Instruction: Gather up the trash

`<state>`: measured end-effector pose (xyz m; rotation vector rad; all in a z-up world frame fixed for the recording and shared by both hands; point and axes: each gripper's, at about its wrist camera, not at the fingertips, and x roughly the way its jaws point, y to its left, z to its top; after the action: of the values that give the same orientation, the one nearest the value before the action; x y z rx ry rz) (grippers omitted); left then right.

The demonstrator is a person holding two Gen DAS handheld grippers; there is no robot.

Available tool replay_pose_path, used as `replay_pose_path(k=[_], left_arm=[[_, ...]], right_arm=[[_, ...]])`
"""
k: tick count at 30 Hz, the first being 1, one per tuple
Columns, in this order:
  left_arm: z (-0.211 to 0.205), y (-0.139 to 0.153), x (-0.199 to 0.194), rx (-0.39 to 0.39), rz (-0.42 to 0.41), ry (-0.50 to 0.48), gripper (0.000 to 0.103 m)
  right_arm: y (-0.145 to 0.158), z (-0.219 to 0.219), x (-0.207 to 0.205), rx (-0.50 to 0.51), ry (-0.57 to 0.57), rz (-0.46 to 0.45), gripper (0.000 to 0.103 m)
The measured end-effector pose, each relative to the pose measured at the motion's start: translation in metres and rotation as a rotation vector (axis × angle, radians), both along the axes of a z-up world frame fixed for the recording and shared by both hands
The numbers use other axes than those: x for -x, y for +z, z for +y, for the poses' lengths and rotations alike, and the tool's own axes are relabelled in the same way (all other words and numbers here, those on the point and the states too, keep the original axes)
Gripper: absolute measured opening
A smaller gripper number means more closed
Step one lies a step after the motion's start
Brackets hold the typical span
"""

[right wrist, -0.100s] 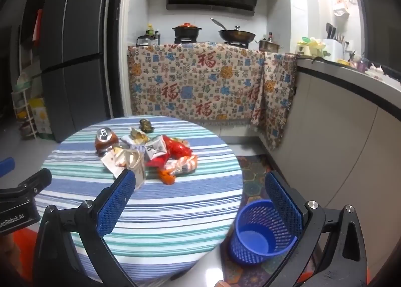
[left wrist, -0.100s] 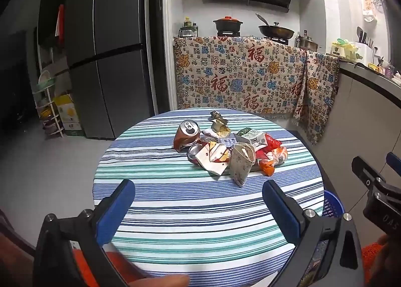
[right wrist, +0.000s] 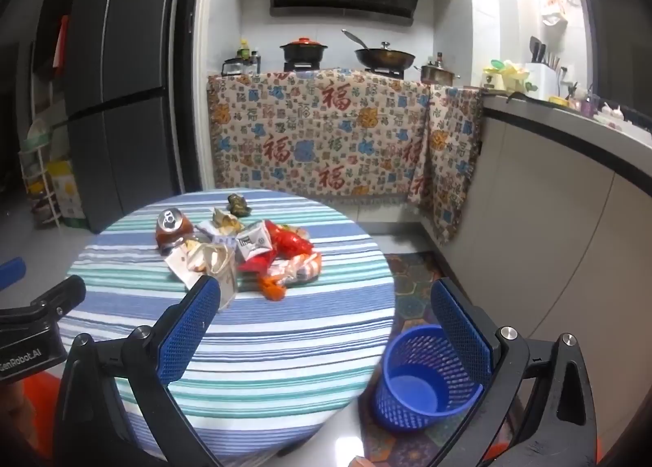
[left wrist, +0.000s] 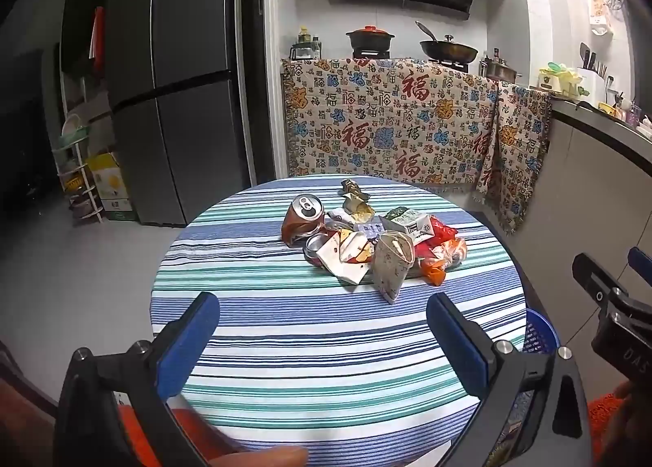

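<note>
A heap of trash lies past the middle of the round striped table (left wrist: 285, 324) (right wrist: 285, 328): a crushed brown can (left wrist: 302, 217) (right wrist: 172, 227), a white paper carton (left wrist: 392, 263), a small drink box (left wrist: 410, 224) (right wrist: 254, 245), red and orange wrappers (left wrist: 442, 249) (right wrist: 291, 255). My left gripper (left wrist: 324, 328) hovers open over the table's near half, short of the heap, nothing between its blue pads. My right gripper (right wrist: 326, 312) is open too, over the table's right edge. An empty blue mesh bin (right wrist: 424, 381) (left wrist: 538, 332) stands on the floor right of the table.
A counter draped in a patterned cloth (left wrist: 407, 124) runs behind the table, with a pot and a wok on the stove. A grey fridge (left wrist: 171, 100) stands at back left, a small rack (left wrist: 77, 173) beside it. A white counter (right wrist: 570, 190) runs along the right.
</note>
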<state>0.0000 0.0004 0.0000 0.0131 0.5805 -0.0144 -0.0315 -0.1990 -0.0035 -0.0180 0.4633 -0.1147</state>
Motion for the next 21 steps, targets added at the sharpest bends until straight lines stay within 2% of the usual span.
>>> replay_pose_path(k=[21], left_arm=[[-0.0046,-0.0036,0.0031,-0.006,0.007,0.000,0.103]], right_arm=[[0.0003,0.0007,0.0007,0.002,-0.002,0.000,0.103]])
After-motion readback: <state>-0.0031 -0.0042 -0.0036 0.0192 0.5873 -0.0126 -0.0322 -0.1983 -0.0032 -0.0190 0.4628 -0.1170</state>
